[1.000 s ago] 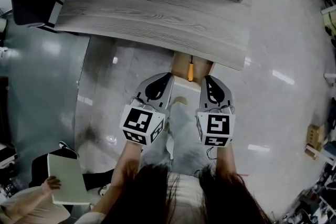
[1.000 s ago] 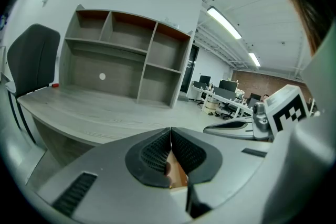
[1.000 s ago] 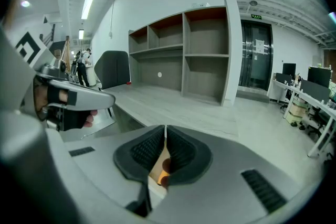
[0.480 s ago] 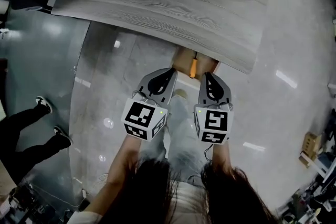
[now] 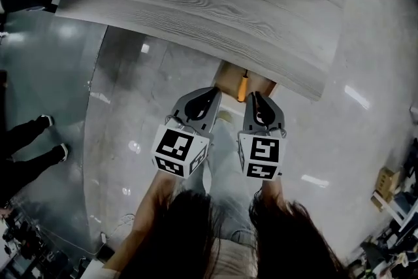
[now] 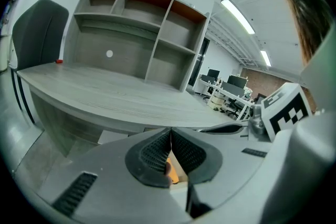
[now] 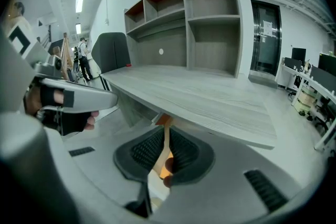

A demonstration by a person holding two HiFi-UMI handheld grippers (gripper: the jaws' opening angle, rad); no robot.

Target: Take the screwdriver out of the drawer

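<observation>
A wooden drawer (image 5: 228, 80) stands pulled out from under the grey desk's front edge. In it lies a screwdriver (image 5: 243, 86) with an orange handle, pointing toward the desk. My left gripper (image 5: 211, 95) hovers just left of the drawer's near end, shut and empty. My right gripper (image 5: 255, 97) hangs just right of the screwdriver, also shut with nothing held. In the left gripper view the pads (image 6: 157, 152) meet at the tip, with a bit of orange below them. The right gripper view shows the drawer's wood through a thin slit between its pads (image 7: 184, 152).
The grey desk top (image 5: 196, 3) overhangs most of the drawer. An open shelf unit (image 6: 136, 34) stands on the desk, with a dark chair (image 6: 37, 34) at its left end. A person's legs (image 5: 26, 147) are at the left, on a glossy floor.
Both grippers have edged forward toward the drawer, the right one closing in on the screwdriver. The person at the left has walked farther away.
</observation>
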